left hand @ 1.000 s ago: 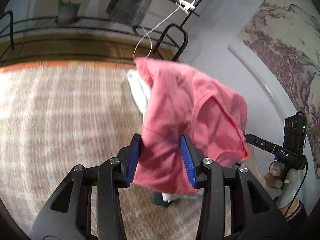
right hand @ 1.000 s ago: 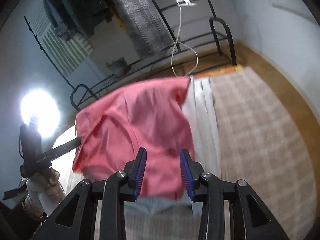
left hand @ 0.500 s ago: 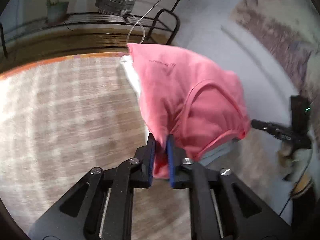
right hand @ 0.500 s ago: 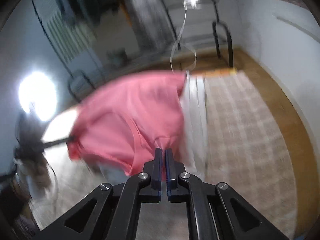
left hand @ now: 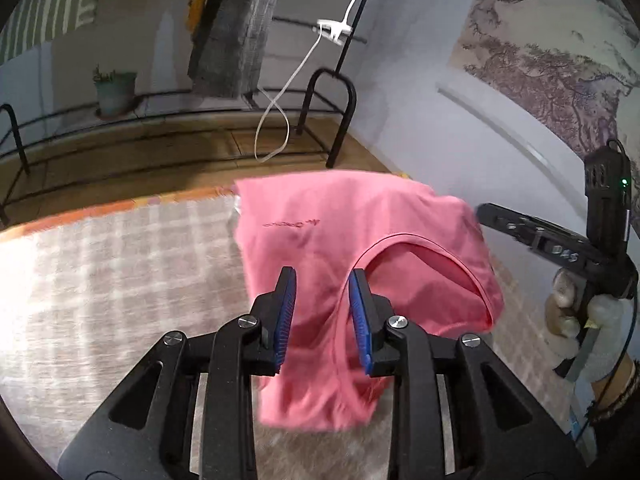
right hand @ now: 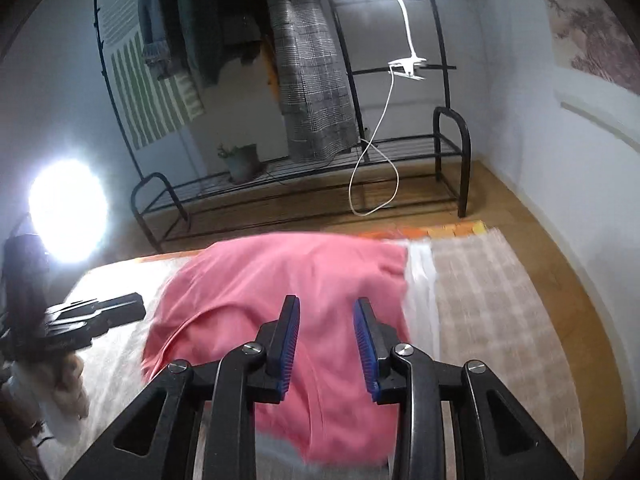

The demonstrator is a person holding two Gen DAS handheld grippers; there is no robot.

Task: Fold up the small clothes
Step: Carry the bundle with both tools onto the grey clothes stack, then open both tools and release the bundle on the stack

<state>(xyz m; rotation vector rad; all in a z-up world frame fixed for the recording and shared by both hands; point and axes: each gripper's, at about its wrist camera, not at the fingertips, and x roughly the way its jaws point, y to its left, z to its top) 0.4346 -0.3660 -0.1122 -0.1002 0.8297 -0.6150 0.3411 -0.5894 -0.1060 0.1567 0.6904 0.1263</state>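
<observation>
A pink garment point(left hand: 360, 240) with a scooped neckline and small printed lettering lies bunched on the checked rug point(left hand: 100, 280). My left gripper point(left hand: 322, 312) is open, its blue pads on either side of the fabric near the neckline. In the right wrist view the same pink garment point(right hand: 288, 280) lies below my right gripper point(right hand: 326, 344), which is open above it. A white garment point(right hand: 420, 280) lies under the pink one at its right edge. The other gripper and gloved hand point(left hand: 580, 300) show at the right of the left wrist view.
A black metal clothes rack point(right hand: 360, 160) with hanging coats, a potted plant point(right hand: 240, 160) and a dangling white cable point(right hand: 376, 152) stands beyond the rug on the wooden floor. A bright lamp point(right hand: 68, 208) glares at the left. A white wall runs along the right.
Both grippers were shut on the pink garment half a second ago; now both are open and the garment has dropped onto the rug.
</observation>
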